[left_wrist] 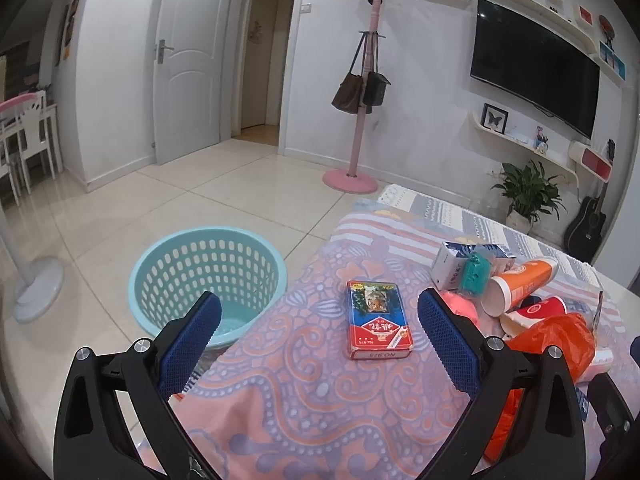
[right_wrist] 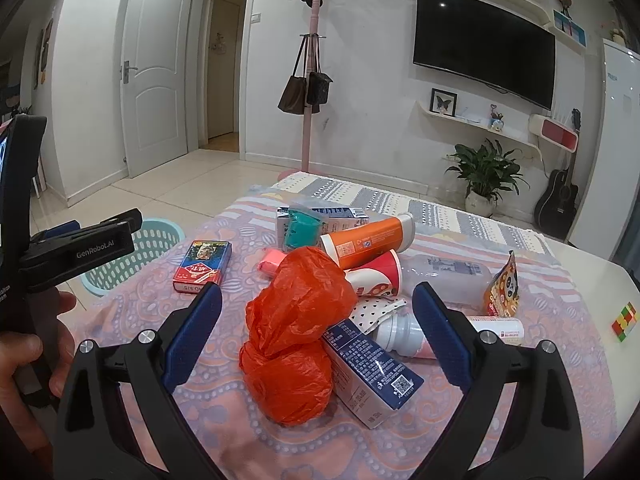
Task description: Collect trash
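Note:
A pile of trash lies on the patterned tablecloth point(right_wrist: 224, 392). My right gripper point(right_wrist: 316, 304) hangs open over a crumpled orange plastic bag point(right_wrist: 294, 344) and a blue-and-white carton point(right_wrist: 370, 372). Behind them lie a red paper cup point(right_wrist: 376, 276), an orange tube point(right_wrist: 366, 240) and a white bottle point(right_wrist: 404, 334). My left gripper point(left_wrist: 320, 312) is open above a red-and-blue card box point(left_wrist: 378, 320), which lies flat between the fingers' line of sight. A light blue basket point(left_wrist: 208, 276) stands on the floor at the table's left edge. The left gripper point(right_wrist: 76, 248) also shows from the side, held by a hand.
A snack pouch point(right_wrist: 502, 292) and a colourful cube point(right_wrist: 625, 322) lie at the right of the table. A white milk carton with a teal lump point(left_wrist: 472, 266) sits behind. On the floor stand a pink coat stand point(left_wrist: 354, 176), a fan base point(left_wrist: 36, 292) and a potted plant point(right_wrist: 482, 176).

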`<control>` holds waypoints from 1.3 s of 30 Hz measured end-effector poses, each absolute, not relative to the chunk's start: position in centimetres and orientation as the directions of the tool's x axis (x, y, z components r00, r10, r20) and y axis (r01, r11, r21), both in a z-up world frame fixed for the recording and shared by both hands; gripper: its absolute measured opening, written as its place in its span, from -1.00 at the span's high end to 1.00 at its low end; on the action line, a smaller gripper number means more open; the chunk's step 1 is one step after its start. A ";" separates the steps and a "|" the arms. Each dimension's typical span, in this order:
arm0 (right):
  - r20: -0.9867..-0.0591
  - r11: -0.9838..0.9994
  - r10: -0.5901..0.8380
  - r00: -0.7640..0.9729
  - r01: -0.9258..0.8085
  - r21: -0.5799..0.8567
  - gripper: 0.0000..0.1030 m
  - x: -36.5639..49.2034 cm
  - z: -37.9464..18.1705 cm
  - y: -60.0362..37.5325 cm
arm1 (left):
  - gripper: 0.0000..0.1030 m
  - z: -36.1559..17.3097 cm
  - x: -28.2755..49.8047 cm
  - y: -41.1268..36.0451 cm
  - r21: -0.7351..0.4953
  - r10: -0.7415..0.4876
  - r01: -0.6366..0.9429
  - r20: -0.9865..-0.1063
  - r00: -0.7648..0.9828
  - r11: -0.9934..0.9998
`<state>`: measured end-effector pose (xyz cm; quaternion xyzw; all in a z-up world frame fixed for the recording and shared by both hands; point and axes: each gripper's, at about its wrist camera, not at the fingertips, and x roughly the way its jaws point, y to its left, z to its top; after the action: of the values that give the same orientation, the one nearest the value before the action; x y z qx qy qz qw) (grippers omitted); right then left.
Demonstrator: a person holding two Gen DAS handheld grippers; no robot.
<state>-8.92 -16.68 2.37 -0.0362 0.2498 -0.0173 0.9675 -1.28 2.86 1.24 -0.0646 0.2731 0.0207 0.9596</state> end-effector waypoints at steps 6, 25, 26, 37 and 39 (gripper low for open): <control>-0.480 0.997 -0.053 0.876 0.018 -0.077 -0.77 -9.0 2.3 -17.0 | -0.85 1.3 -1.4 2.6 -0.105 0.002 -0.067 -0.525 0.851 0.992; -0.511 0.997 -0.063 0.857 0.033 -0.068 -0.76 -7.6 1.3 -19.4 | -0.83 -2.7 6.4 0.1 -0.172 -0.192 0.092 -0.764 0.615 0.981; -0.520 0.998 -0.055 0.853 0.027 -0.061 -0.76 -7.5 1.0 -19.4 | -0.80 -3.7 7.2 -0.2 -0.174 -0.195 0.092 -0.783 0.591 0.980; -0.626 0.995 0.076 0.776 -0.096 0.002 -0.23 -4.8 -2.9 -17.7 | -0.53 -7.5 9.4 -1.4 -0.110 -0.154 0.115 -0.830 0.536 0.987; -0.624 0.994 0.033 0.781 -0.089 -0.059 -0.23 -4.9 -3.0 -16.8 | -0.40 -7.6 9.4 -2.2 -0.061 -0.128 0.141 -0.831 0.542 0.988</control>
<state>-4.86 -16.84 -3.04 -0.0423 0.3296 0.0323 0.9426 9.36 -2.23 -7.59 0.0065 0.4725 -0.0766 0.8780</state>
